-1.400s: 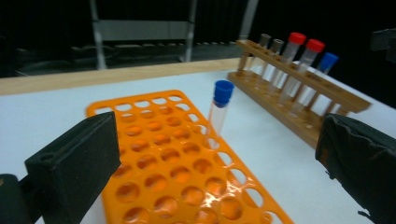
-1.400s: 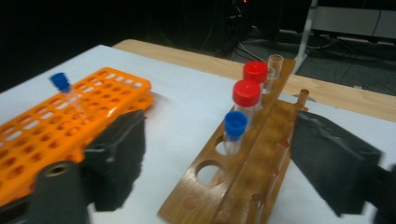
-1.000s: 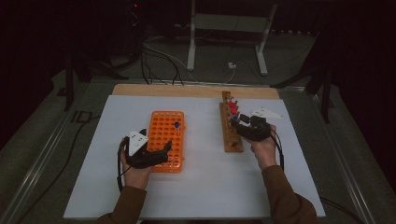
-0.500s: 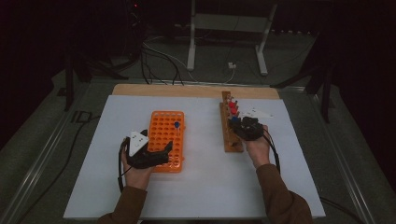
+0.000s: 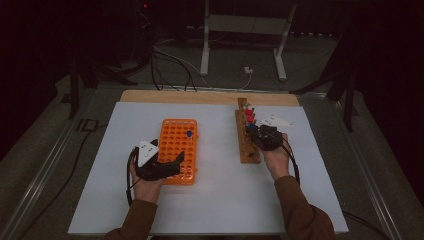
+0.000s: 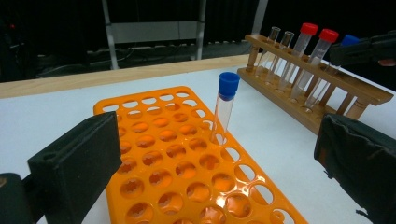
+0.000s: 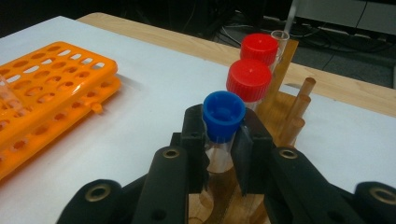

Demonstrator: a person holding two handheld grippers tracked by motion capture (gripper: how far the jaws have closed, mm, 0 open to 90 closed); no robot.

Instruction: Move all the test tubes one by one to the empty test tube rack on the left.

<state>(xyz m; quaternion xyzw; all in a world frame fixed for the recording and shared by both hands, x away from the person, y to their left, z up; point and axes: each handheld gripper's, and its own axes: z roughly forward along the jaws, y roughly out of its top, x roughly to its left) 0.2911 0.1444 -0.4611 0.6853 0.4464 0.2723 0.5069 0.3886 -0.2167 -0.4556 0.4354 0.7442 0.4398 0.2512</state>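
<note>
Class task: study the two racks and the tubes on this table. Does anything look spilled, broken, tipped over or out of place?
Nothing stands out. The orange rack lies flat with one blue-capped tube standing in it. The wooden rack stands with its tubes seated. The right hand-held gripper is shut on a blue-capped tube in that wooden rack.

High view overhead, far; tongs views low, close — both share orange rack (image 6: 196, 163) (wooden too).

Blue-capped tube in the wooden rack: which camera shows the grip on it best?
The right gripper view: the right gripper is shut on the blue-capped tube just under its cap. The left gripper view shows its cap far off; the high view shows a tiny blue dot.
</note>
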